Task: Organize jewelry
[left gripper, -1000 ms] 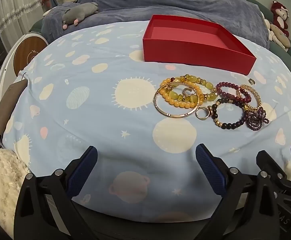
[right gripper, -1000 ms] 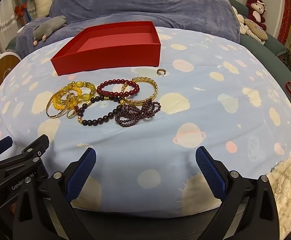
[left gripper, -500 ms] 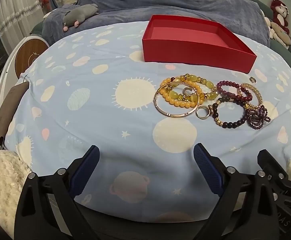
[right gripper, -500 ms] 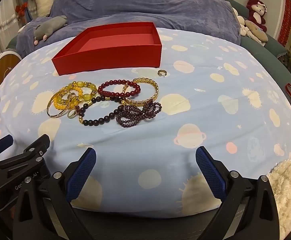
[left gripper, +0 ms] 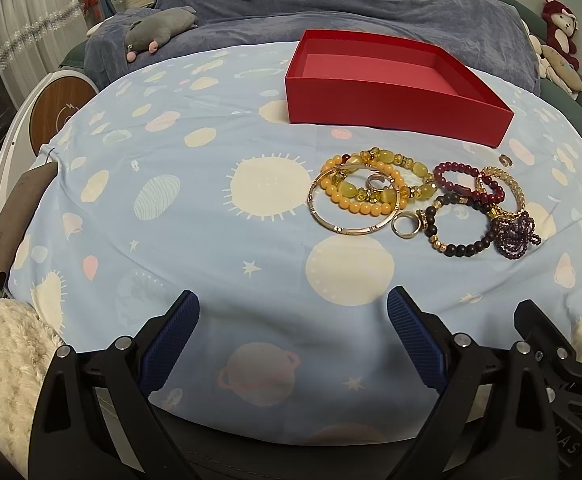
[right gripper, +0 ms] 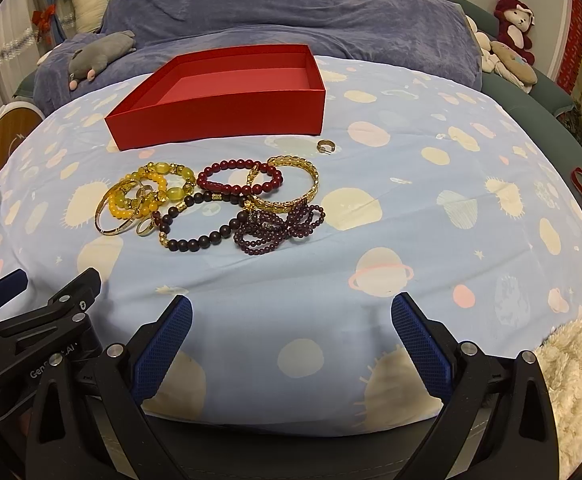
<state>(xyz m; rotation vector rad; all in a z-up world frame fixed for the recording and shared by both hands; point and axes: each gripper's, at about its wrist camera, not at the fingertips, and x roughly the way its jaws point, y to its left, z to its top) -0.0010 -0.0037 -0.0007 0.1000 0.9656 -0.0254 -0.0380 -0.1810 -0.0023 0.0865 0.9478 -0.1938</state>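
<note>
Jewelry heap on a space-print sheet (left gripper: 195,216), with both grippers held back near the bottom edge of their frames. The left gripper (left gripper: 293,340) has its blue-padded fingers (left gripper: 169,338) spread wide with nothing between them. The right gripper (right gripper: 291,340) is likewise spread wide and holds nothing.

The red box (left gripper: 391,98) sits uncovered in the upper centre of both views, and its visible interior holds no jewelry. The heap lies just below it on the sheet. In the left wrist view the heap occupies the centre right: a thin gold bangle (left gripper: 353,216) overlapped by a yellow bead bracelet (left gripper: 365,196), a small ring (left gripper: 405,225) just beside the bangle, and a dark bead bracelet (left gripper: 461,232) touching a dark red bead bracelet (left gripper: 471,182). A purple bead strand (left gripper: 517,236) lies bunched at the heap's right end.

The right wrist view places the heap at centre left and shows more clearly a gold chain bracelet (right gripper: 287,184) overlapping the dark red beads. A separate small ring (right gripper: 326,146) lies apart, just below the box's right corner.

Surroundings include a blue-grey blanket (right gripper: 291,8) behind the box, a grey plush toy (left gripper: 159,32) at upper left, and a red plush monkey (right gripper: 515,24) at upper right. A cream fleece throw (right gripper: 575,380) fills the lower right corner. Only the left wrist view shows the wooden round disc (left gripper: 57,114) fully. No object lies between either gripper and the heap.
</note>
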